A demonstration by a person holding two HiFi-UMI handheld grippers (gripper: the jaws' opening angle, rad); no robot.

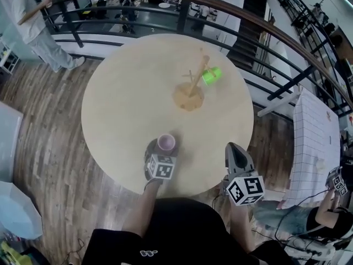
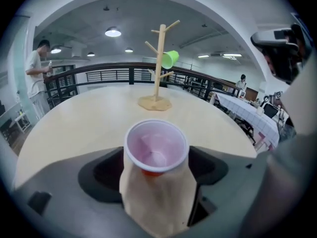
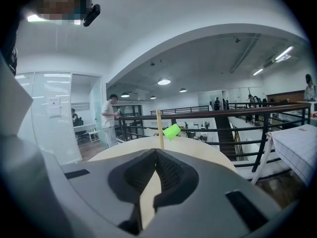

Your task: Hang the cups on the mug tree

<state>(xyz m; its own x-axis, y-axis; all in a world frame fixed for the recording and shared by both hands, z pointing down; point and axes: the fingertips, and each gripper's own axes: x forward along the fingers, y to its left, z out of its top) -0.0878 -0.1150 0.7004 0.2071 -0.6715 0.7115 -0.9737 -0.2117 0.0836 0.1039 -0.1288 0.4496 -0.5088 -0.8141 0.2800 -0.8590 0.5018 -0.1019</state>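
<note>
Left claw (image 2: 157, 157) is spread open with the pink cup (image 2: 155, 142) sitting upright between its jaws on the table (image 1: 124, 101). There's a sliver of gap on each side, so it doesn't look squeezed. Right claw (image 3: 156, 150) is clenched with nothing in it, hanging by the near table edge. Farther back in the middle is the mug tree (image 1: 194, 83), with a green cup (image 1: 210, 75) tilted on one peg. Nothing sits between the pink cup and the tree.
</note>
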